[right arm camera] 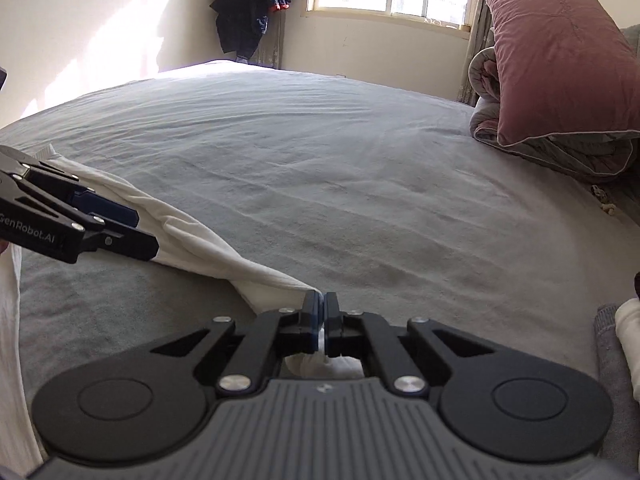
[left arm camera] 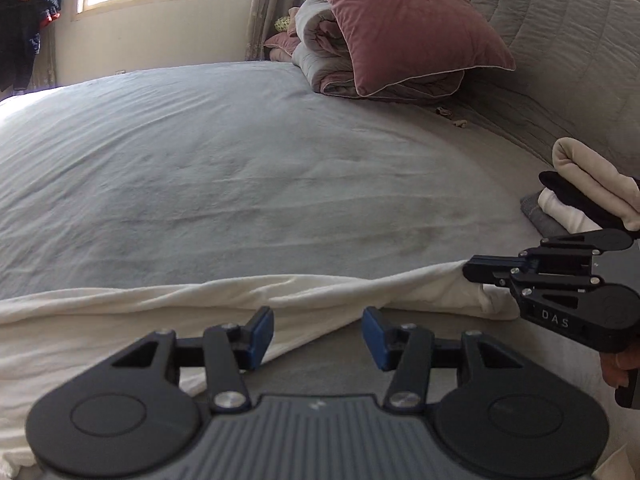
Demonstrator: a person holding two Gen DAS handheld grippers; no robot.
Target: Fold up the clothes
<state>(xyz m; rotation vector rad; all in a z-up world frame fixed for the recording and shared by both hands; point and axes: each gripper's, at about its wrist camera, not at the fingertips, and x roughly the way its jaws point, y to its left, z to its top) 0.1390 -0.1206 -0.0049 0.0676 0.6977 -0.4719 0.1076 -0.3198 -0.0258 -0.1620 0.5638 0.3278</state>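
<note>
A white garment lies stretched in a crumpled band across the near part of the grey bed sheet. My left gripper is open just above it, blue pads apart, with the cloth's edge under the left pad. In the left wrist view my right gripper comes in from the right, shut on the garment's end. In the right wrist view the right gripper pinches the white garment, a tuft of which bunches behind the pads. The left gripper is open over the cloth at the left.
A stack of folded clothes in beige, black, white and grey sits at the right, also at the edge of the right wrist view. A pink pillow leans on a folded quilt by the grey headboard. Dark clothes hang by the window.
</note>
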